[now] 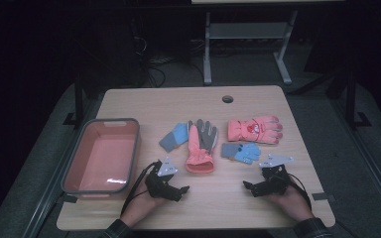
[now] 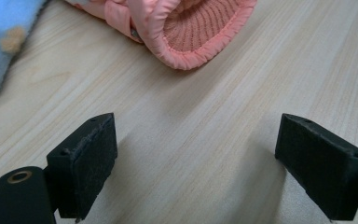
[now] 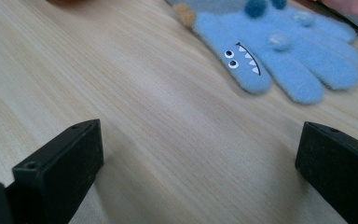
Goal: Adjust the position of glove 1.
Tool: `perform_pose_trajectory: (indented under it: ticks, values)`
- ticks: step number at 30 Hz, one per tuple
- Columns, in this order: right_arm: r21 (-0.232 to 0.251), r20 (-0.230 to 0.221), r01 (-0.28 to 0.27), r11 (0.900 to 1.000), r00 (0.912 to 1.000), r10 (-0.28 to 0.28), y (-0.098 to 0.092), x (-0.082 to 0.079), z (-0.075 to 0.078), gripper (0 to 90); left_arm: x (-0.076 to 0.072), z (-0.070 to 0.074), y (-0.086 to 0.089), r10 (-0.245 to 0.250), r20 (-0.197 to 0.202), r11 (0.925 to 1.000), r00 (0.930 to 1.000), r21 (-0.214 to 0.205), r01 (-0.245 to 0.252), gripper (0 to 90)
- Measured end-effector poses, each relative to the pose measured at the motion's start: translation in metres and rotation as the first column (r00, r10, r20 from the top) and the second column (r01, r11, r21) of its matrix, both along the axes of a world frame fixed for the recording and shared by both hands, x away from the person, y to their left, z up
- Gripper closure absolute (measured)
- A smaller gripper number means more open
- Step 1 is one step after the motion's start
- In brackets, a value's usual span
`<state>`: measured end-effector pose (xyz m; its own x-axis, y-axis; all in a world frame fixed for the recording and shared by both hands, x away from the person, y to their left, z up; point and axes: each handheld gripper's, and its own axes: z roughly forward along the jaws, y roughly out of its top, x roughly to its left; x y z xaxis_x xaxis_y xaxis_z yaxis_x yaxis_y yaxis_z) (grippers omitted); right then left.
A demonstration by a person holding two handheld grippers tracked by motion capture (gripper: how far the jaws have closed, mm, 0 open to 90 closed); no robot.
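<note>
Gloves: four on the table, bin empty, nothing picked up yet

Gloves lie in the middle of the wooden table (image 1: 144, 104), none of them in the pink bin (image 1: 101, 156) with the grey rim that stands at the table's left edge. Its inside looks bare.

Left of centre: a pink-and-grey ski glove (image 1: 201, 145), fingers pointing away, cuff toward the person. Just beside it on its left, touching or slightly under it, a blue knit glove (image 1: 174, 137) with a grey cuff. In the left gripper view the ski glove's ribbed cuff opening (image 2: 200, 28) sits just ahead of the jaws.

Right of centre: a coral ski glove (image 1: 255, 130) lying crosswise, fingers to the right. Just below it, a second blue knit glove (image 1: 241, 151), also crosswise. The right gripper view shows this one has a small monster face, eyes and teeth (image 3: 279, 56).

Left gripper (image 1: 181, 189) low over the table, near the pink-and-grey glove's cuff but apart from it. Jaws spread wide, only bare wood between them. Right gripper (image 1: 248, 187) near the monster-face glove, also apart. Jaws likewise wide, nothing between them.

Judgement: the work looks like gathering or pairing the gloves, likely into the bin, and it stands at the very start. Nothing is gripped, nothing is sorted. All four gloves are left to handle. The nearest pick for the left side seems to be the pink-and-grey cuff, for the right side the blue monster-face glove
</note>
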<state>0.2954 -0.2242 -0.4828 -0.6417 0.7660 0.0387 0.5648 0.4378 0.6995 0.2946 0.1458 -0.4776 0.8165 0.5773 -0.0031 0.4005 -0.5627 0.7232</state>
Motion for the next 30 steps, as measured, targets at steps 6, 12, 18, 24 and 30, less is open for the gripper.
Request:
perform_pose_trajectory:
  ticks: [6,12,18,24,30]
  values:
    - [0.000,0.002,0.003,1.0000,1.0000,-0.003,0.000,0.000,0.000,0.8,0.002,0.000,0.004,-0.052,0.000,0.9986,0.9986,0.006,0.052,11.9]
    - [0.003,0.025,-0.012,0.9999,0.9996,0.012,-0.002,0.000,0.009,25.2,0.001,0.001,0.008,-0.062,-0.001,0.9980,0.9981,0.012,0.062,12.1]
    - [0.040,0.065,-0.001,0.9992,0.9979,-0.001,-0.002,0.007,0.024,55.7,-0.003,0.002,0.010,-0.060,-0.010,0.9980,0.9982,0.021,0.060,12.2]
    - [0.059,0.055,-0.011,0.9982,0.9984,0.008,0.002,0.028,0.034,89.9,-0.006,0.002,0.011,-0.070,-0.012,0.9973,0.9975,0.020,0.070,12.0]
    - [0.086,0.057,-0.027,0.9959,0.9981,0.022,0.008,0.050,0.040,90.0,-0.006,0.001,0.012,-0.081,-0.003,0.9966,0.9967,0.015,0.081,11.6]
